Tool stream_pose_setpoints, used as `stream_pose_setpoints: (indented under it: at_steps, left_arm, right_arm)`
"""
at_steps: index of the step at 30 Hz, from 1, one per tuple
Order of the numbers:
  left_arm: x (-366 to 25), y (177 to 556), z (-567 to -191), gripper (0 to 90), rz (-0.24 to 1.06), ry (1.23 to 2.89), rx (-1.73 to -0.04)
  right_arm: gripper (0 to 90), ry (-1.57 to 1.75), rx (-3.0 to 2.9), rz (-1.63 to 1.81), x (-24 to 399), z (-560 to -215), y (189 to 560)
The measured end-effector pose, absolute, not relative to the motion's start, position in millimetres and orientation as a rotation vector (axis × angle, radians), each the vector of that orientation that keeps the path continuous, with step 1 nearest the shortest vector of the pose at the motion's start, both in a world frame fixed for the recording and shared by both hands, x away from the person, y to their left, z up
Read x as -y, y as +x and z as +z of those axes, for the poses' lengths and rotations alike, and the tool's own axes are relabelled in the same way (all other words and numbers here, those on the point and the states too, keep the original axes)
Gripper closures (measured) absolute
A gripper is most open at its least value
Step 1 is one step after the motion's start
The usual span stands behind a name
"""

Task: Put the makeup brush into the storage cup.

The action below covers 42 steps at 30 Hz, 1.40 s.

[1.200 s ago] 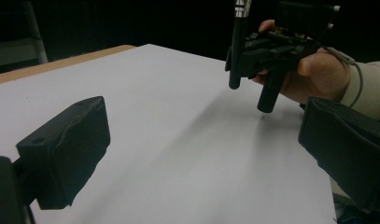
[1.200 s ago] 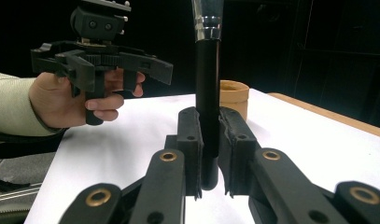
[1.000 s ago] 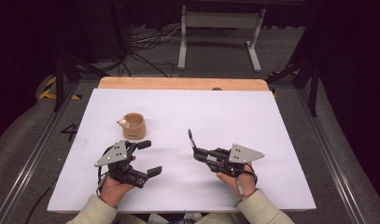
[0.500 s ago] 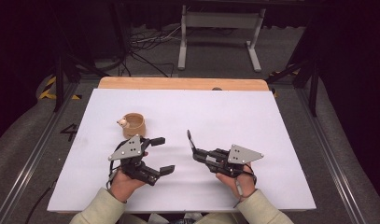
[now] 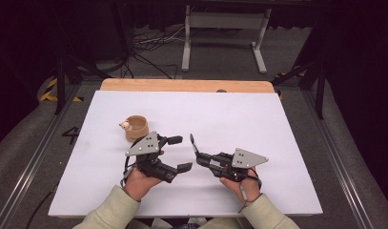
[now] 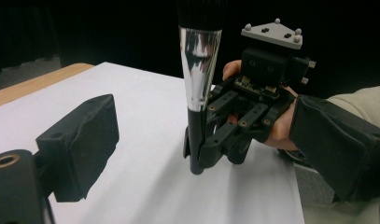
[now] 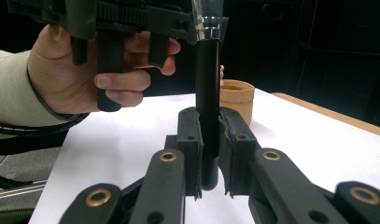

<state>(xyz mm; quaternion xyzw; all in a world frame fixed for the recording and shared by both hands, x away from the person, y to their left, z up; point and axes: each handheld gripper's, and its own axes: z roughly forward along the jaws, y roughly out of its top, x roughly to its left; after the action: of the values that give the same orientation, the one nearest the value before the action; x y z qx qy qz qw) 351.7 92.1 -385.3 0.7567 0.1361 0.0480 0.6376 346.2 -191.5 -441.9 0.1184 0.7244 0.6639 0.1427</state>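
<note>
High view: my right gripper (image 5: pixel 193 141), center frame, pinches a brush (image 5: pixel 192 141) by its black handle; my left gripper (image 5: pixel 178 153) gapes empty beside it, jaws just closing slightly. Left gripper view: the brush (image 6: pixel 199 70) stands upright mid-frame, looks light, stiff, with a slick chrome collar. Right gripper view: the pads (image 7: pixel 189 140) clamp the handle; I'd grab there too.

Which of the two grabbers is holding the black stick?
The right gripper. Its jaws are shut on the stick, standing it upright. The left gripper has open jaws with nothing between them.
</note>
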Motion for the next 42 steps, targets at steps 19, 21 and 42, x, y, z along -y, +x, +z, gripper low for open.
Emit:
stream_pose_setpoints:
  at_steps: [19, 21, 42]
  left_arm:
    - [-76, 363, -388, 24.5, 0.068, 1.711, -0.33]
    - [-76, 362, -388, 30.5, 0.065, 1.708, -0.329]
    - [-77, 353, -384, 75.2, 0.151, 1.723, -0.316]
  right_arm:
    - [80.0, 0.323, -2.102, 1.893, 189, -442, 344]
    - [80.0, 0.321, -2.103, 1.893, 189, -442, 344]
    - [79.9, 0.323, -2.106, 1.893, 189, -442, 344]
